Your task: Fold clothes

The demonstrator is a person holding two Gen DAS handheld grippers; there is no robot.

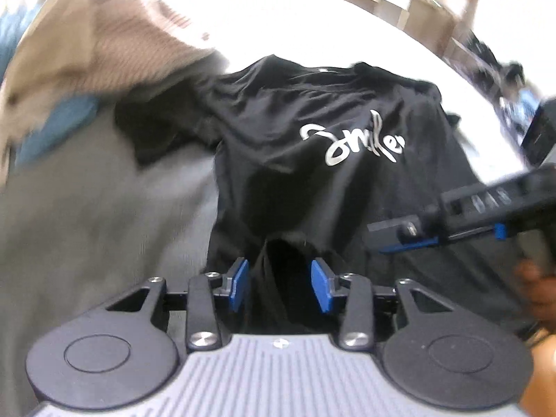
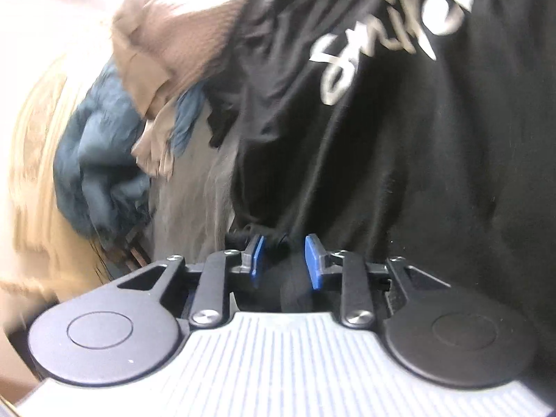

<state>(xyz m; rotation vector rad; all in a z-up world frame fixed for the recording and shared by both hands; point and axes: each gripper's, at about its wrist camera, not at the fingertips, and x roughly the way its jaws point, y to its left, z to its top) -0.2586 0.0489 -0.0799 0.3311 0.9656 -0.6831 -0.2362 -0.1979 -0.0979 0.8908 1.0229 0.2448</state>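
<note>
A black T-shirt [image 1: 312, 104] with white script lettering lies spread out in the left wrist view. It fills the right half of the right wrist view [image 2: 417, 173]. My left gripper [image 1: 280, 283] stands open at the shirt's near hem. Dark cloth lies between its blue pads [image 1: 239, 283], whose faces show bare. My right gripper [image 2: 285, 262] is open too, with a rolled bit of black hem between its pads and not pinched. From the left wrist view the right gripper [image 1: 392, 239] comes in from the right, low over the shirt, with a hand [image 1: 535, 285] behind it.
A beige knitted garment [image 1: 87, 45] and a blue garment [image 1: 59, 121] are piled left of the shirt; both show again, the beige knit [image 2: 180, 34] above the blue cloth [image 2: 97, 160]. Grey cloth [image 1: 104, 226] lies under the shirt's left side. Dark clutter [image 1: 542, 128] stands at the far right.
</note>
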